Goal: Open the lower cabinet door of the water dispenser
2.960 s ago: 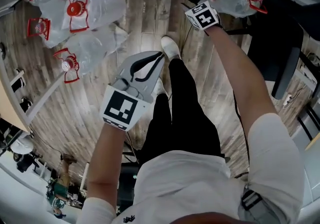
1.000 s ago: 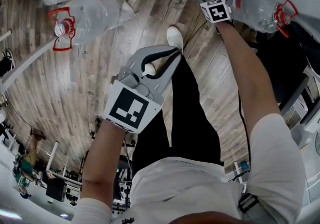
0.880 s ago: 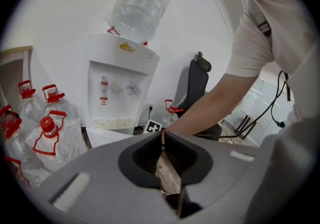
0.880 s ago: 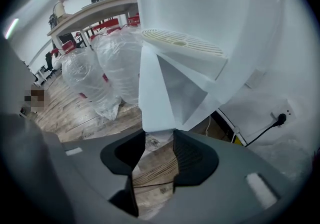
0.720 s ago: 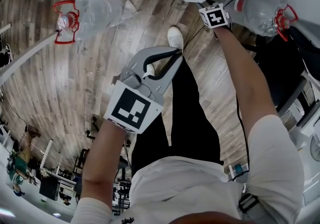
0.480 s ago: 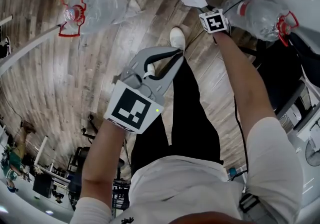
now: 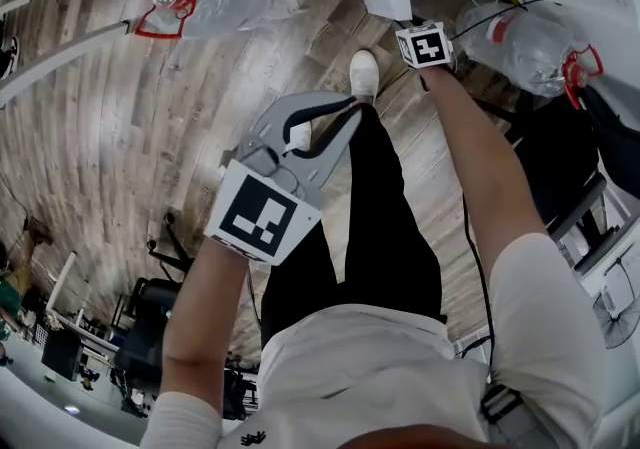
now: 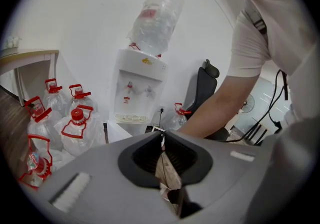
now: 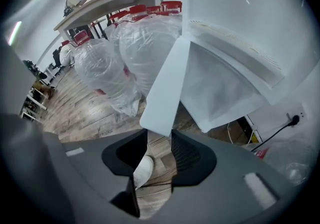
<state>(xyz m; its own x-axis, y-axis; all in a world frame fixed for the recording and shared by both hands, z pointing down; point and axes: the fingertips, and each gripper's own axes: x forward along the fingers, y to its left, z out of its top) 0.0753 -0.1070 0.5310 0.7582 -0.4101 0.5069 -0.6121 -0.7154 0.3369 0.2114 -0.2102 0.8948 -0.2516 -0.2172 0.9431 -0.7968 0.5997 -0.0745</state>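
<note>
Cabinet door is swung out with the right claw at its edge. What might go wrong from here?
1. The right claw seems to pinch the cabinet door only at its lower corner, right at the claw tips. So thin a hold may slip if the door is pulled wider.
2. Plastic-wrapped water jugs stand close beside the door's outer face. Swinging it further may knock them.

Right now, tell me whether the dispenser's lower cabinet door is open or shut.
Open. The lower cabinet door stands swung out from the dispenser body, its free edge gripped between the right gripper's fingers.
</note>
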